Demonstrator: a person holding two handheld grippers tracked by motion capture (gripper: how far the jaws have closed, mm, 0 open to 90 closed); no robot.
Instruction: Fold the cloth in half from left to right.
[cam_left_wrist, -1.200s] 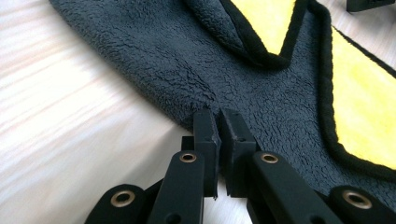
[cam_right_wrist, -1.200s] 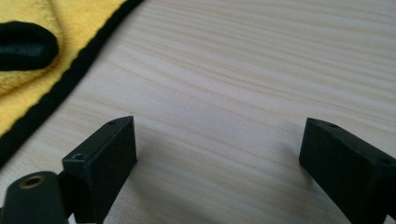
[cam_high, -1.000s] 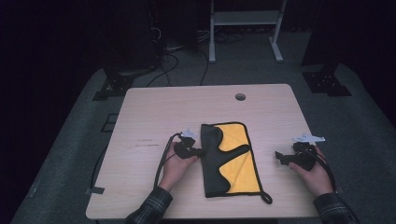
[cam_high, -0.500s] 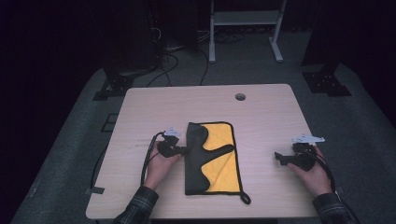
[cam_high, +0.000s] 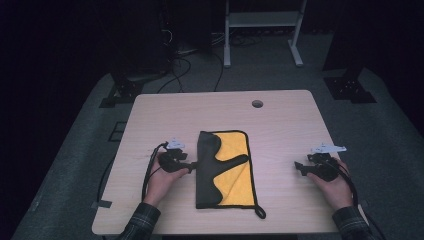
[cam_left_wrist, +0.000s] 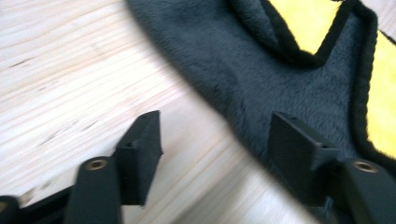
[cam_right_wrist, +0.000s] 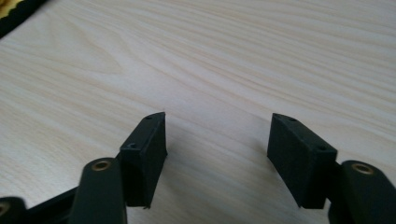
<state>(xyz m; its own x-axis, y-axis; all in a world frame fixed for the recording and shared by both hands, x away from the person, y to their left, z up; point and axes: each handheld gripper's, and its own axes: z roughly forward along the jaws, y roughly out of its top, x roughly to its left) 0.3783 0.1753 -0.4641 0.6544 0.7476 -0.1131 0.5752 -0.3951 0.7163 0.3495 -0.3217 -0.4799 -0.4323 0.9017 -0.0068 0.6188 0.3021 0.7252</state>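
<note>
A folded cloth (cam_high: 206, 172), dark grey outside and yellow (cam_high: 238, 152) inside, lies flat at the middle of the wooden table (cam_high: 280, 125). My left gripper (cam_high: 194, 164) rests at the cloth's left edge. Its jaws have just been opening and now stand apart. In the left gripper view the cloth (cam_left_wrist: 261, 60) has its edge running between them, one jaw over the dark fabric and one over bare wood, with neither pad pressing. My right gripper (cam_high: 298, 167) sits well right of the cloth. Its jaws (cam_right_wrist: 217, 135) have just been closing partway and are open over bare wood.
A small loop (cam_high: 260, 212) trails from the cloth's near right corner. A round cable hole (cam_high: 257, 103) sits near the table's far edge. Behind the table stand a white frame (cam_high: 260, 30) and cables on the dark floor. A cloth corner (cam_right_wrist: 9, 16) shows top left in the right gripper view.
My left hand slid left and took the cloth with it across the table, then its jaws let go of the cloth's edge. The right hand stayed put.
</note>
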